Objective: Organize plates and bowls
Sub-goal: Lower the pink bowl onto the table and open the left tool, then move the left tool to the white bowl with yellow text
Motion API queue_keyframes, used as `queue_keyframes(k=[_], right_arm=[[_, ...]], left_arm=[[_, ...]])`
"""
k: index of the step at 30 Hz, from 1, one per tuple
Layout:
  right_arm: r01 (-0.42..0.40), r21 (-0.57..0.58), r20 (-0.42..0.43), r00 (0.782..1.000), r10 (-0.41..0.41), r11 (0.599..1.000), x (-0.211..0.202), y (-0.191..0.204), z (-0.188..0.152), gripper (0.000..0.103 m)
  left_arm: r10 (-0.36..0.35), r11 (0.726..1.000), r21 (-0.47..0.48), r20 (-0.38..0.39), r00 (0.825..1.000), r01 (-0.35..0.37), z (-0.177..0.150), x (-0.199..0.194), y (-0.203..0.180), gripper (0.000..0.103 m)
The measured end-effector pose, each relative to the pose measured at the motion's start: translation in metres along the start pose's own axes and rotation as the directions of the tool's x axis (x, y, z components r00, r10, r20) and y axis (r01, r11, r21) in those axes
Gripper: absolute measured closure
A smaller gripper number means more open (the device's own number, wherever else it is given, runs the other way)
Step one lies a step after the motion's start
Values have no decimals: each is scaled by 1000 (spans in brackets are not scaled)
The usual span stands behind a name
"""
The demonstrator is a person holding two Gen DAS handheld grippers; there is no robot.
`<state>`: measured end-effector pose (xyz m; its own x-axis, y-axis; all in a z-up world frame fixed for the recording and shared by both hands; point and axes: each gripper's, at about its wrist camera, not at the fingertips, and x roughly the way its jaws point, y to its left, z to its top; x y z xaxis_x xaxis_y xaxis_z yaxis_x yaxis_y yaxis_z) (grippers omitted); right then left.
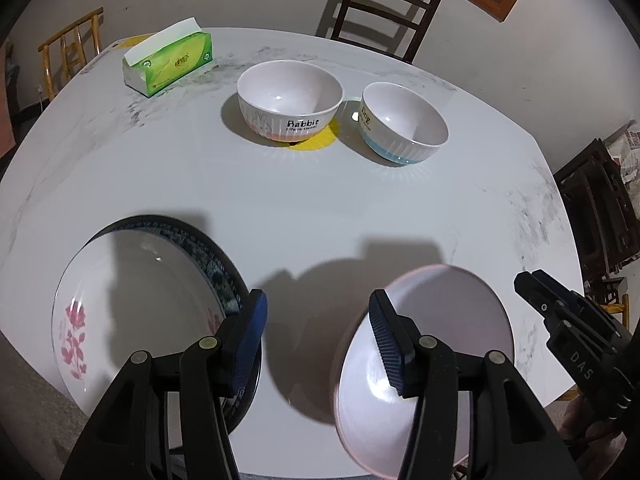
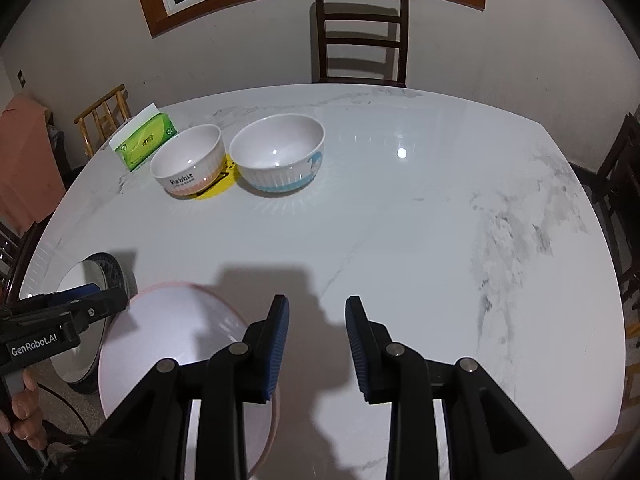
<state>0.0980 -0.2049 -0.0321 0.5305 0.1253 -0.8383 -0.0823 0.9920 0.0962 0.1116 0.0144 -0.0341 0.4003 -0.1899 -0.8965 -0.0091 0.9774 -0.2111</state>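
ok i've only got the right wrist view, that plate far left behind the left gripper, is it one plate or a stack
observer: a stack. A white plate with pink flowers lies on a dark blue-rimmed plate.
operator: and the left jaws, anything in them
observer: no. The left gripper is open, with only table between its jaws.
operator: any lettering i can't read from here
observer: the blue-banded bowl reads "Dog" on the side turned away from you.
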Motion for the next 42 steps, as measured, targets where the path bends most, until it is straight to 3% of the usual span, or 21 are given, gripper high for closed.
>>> queue_keyframes(k=[17, 35, 42], right_arm=[[-86, -9, -16, 996, 85, 996, 35, -23, 45, 73], [-168, 23, -64, 984, 169, 986, 94, -29, 136, 73], [-153, 48, -97, 983, 157, 987, 126, -23, 152, 73]], left_arm=[[-38, 999, -31, -7, 999, 38, 47, 26, -5, 51], [-165, 980, -116, -39, 985, 160, 118, 53, -11, 52], [-203, 970, -148, -61, 977, 193, 140, 73, -20, 53]])
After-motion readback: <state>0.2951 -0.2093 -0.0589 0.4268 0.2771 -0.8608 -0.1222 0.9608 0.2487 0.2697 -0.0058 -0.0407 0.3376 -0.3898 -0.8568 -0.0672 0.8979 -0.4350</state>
